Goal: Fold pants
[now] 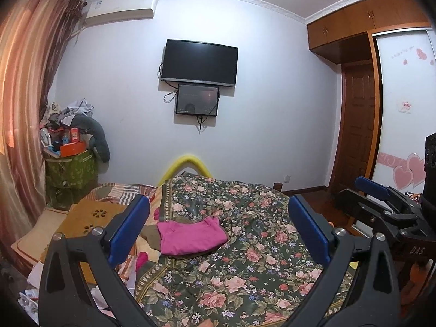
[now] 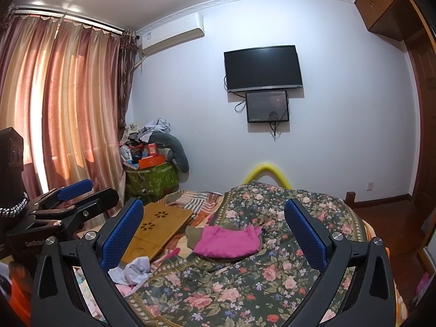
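Observation:
Folded pink pants lie on the floral bedspread, on top of an olive-brown garment. They also show in the right wrist view. My left gripper is open and empty, held above the bed and short of the pants. My right gripper is open and empty, also short of the pants. Each gripper shows at the other view's edge: the right one and the left one.
A wooden lap tray lies on the bed's left side. Crumpled white cloth sits near it. A green bin piled with clutter stands by the curtain. A TV hangs on the far wall. A wardrobe is at right.

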